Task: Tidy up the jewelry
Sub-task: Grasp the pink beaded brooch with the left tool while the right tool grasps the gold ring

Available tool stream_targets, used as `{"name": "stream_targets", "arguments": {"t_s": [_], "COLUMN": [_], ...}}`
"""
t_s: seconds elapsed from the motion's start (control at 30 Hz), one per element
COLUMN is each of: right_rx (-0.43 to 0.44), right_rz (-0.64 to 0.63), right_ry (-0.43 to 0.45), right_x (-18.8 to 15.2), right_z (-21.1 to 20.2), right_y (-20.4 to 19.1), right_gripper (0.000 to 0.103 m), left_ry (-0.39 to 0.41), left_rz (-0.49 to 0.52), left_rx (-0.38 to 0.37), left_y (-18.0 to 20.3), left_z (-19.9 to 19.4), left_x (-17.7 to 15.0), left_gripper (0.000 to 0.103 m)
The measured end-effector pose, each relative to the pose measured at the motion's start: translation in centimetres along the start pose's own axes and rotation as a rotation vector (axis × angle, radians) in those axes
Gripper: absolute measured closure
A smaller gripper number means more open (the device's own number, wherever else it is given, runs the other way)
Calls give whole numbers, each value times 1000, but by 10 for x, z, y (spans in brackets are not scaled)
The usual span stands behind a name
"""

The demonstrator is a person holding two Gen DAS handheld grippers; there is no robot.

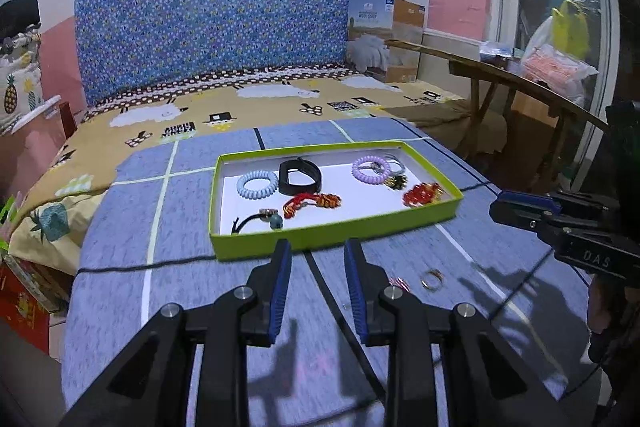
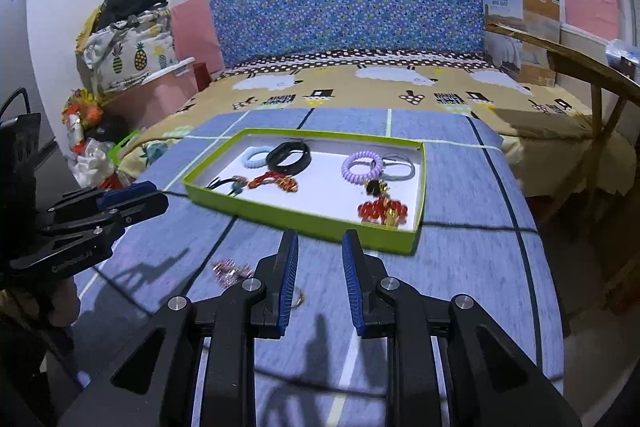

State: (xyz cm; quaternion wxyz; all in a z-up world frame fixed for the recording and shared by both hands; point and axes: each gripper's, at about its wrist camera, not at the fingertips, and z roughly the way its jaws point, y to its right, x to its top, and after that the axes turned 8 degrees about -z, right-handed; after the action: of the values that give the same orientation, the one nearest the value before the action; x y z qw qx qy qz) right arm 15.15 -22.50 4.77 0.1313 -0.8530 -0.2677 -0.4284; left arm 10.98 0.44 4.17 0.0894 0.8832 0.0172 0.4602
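Observation:
A shallow green tray with a white floor lies on the blue cloth. It holds a pale blue coil tie, a black band, a purple coil tie, a red-gold bracelet, red beads and a black cord with a bead. A gold ring and a small pink piece lie on the cloth in front of the tray. My left gripper and right gripper both hover open and hold nothing.
The blue-clothed table stands against a bed with a sheep-pattern sheet and a blue headboard. A black cable crosses the cloth. A wooden rack stands at the right, and bags and boxes are stacked at the left.

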Motion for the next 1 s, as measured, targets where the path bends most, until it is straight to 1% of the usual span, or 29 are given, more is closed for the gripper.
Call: {"name": "stream_targets", "arguments": {"t_s": [0.17, 0.4, 0.67, 0.77, 1.0], "right_rx": [-5, -3, 1, 7, 27], "right_rz": [-5, 10, 1, -3, -25], "right_ry": [12, 4, -7, -9, -35], "right_x": [-17, -36, -45, -44, -44], "right_z": [-20, -34, -36, -33, -19], "right_y": [-11, -15, -19, -20, -23], "right_gripper": [80, 80, 80, 80, 80], "left_ry": [17, -8, -8, -10, -26], "left_rz": [7, -9, -7, -7, 10], "left_rx": [3, 12, 14, 8, 3], "left_y": [5, 3, 4, 5, 9], "left_z": [-23, -34, -36, -35, -22], "left_x": [-16, -35, -40, -41, -37], "left_gripper": [74, 74, 74, 67, 66]}}
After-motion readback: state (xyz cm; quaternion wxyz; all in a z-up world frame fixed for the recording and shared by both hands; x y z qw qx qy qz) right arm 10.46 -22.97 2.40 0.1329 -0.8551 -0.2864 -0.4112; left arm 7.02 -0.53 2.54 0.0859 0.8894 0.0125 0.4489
